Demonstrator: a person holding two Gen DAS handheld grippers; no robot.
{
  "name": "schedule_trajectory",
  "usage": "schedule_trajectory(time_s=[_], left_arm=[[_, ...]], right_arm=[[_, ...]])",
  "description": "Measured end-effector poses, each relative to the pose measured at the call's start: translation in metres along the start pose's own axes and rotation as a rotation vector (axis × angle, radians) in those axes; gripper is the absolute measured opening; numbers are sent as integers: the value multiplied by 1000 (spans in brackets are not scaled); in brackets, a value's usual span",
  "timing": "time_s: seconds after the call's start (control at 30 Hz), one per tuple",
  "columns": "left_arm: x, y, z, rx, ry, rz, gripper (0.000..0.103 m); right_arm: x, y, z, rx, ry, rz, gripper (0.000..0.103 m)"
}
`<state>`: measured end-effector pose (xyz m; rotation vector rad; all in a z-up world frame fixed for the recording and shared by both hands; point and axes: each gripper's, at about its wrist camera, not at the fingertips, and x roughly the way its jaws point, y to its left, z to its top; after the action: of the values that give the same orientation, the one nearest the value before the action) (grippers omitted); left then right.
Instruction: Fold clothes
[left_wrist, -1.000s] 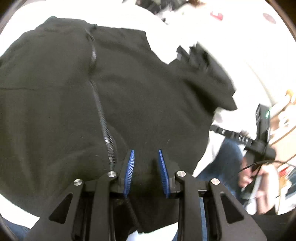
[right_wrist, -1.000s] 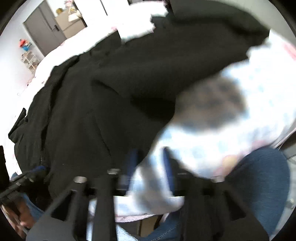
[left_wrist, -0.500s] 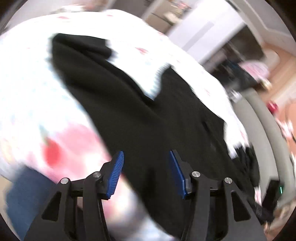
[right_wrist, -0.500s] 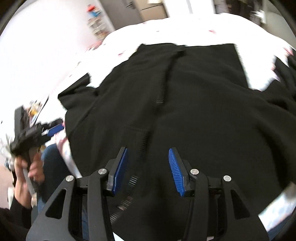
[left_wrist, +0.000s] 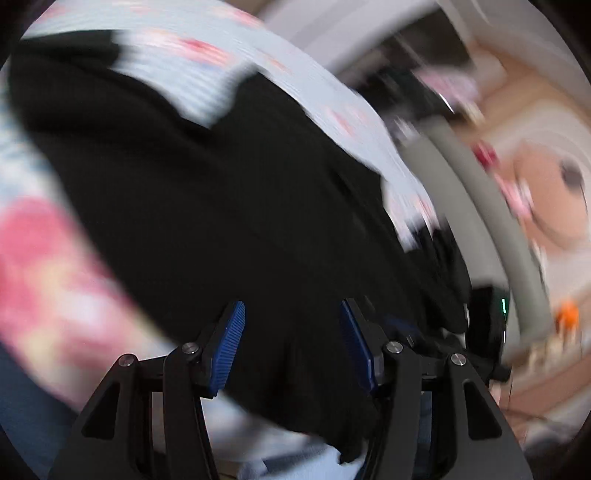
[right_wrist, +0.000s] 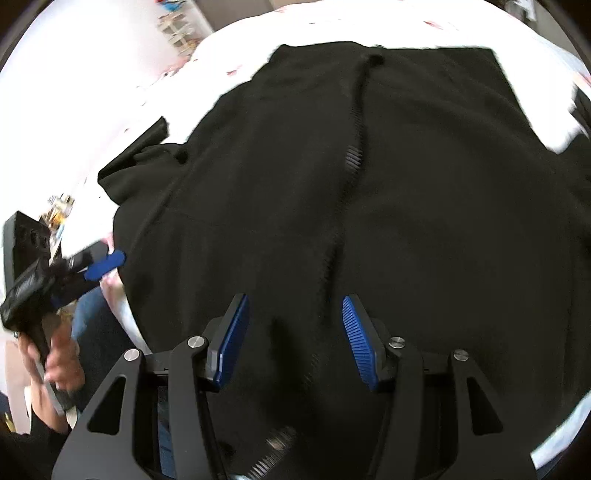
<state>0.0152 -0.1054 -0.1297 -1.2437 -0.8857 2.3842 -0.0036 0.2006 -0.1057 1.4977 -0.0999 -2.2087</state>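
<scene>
Between the right gripper's (right_wrist: 293, 338) blue pads, whose jaws are opening and pinch nothing, lies the near edge of the black zip-up jacket (right_wrist: 388, 184), spread flat on the white floral bedsheet (right_wrist: 236, 55). Its zipper (right_wrist: 352, 158) runs straight away from this gripper. At the jacket's left edge, the left gripper (left_wrist: 291, 349) hangs unclenched and empty over black cloth.

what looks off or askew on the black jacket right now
The black jacket lies spread flat on the bed sheet, zipper roughly straight. Only its sleeve looks bunched and creased at the left edge. Nothing appears damaged.
</scene>
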Motion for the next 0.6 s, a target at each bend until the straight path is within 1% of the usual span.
schedule_trajectory(time_s=[0.03, 0.1, 0.17, 0.23, 0.27, 0.33, 0.37, 0.4, 0.47, 0.5, 0.6], left_arm=[[12, -14, -4, 32, 18, 3, 55], [33, -32, -10, 62, 35, 39, 53], [55, -39, -17, 76, 96, 97, 53], [75, -45, -27, 97, 153, 160, 46], [80, -48, -35, 118, 166, 189, 46], [77, -55, -50, 147, 168, 193, 46], [75, -57, -53, 144, 175, 185, 46], [73, -57, -55, 134, 184, 177, 46], [70, -59, -58, 117, 201, 162, 46], [69, -63, -60, 126, 209, 166, 47], [68, -77, -64, 179, 234, 189, 49]], right_arm=[[-5, -9, -7, 13, -3, -19, 54], [-21, -30, -24, 42, -21, -54, 54], [-34, -50, -42, 74, -37, -77, 54], [-32, -68, -60, 118, -12, -78, 54], [-32, -72, -68, 135, -16, -60, 54], [-32, -80, -84, 169, -27, -22, 54], [-32, -84, -91, 186, -33, -2, 54], [-34, -83, -95, 192, -40, 18, 56], [-34, -80, -97, 193, -40, 62, 56], [-33, -77, -99, 180, -34, 84, 56], [-33, -61, -101, 110, -8, 72, 57]])
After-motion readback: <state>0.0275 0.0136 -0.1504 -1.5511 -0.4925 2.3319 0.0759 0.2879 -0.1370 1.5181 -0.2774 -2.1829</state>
